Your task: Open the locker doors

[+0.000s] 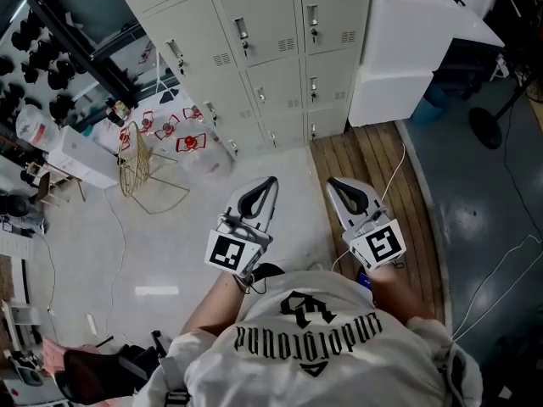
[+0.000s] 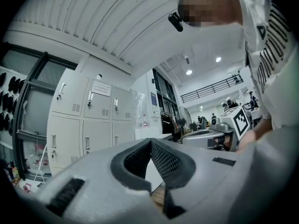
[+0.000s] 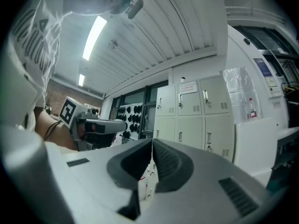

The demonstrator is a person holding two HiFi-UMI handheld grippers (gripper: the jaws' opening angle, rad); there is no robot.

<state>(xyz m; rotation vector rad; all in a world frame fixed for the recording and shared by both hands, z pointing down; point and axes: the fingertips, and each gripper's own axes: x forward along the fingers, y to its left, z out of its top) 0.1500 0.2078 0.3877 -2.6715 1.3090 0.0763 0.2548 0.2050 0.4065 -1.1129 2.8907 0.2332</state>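
A bank of cream locker doors stands ahead, all closed, each with a small handle and lock. Both grippers hang at waist height, well short of the lockers and touching nothing. My left gripper is shut, its jaws meeting at the tip with nothing between them. My right gripper is shut and empty too. The left gripper view shows its closed jaws, the lockers beyond on the left and the right gripper alongside. The right gripper view shows its closed jaws and the lockers ahead.
A white cabinet stands right of the lockers. A gold wire basket and plastic bags with red print lie on the floor at left. A wooden floor strip carries a white cable. A fan base sits at right.
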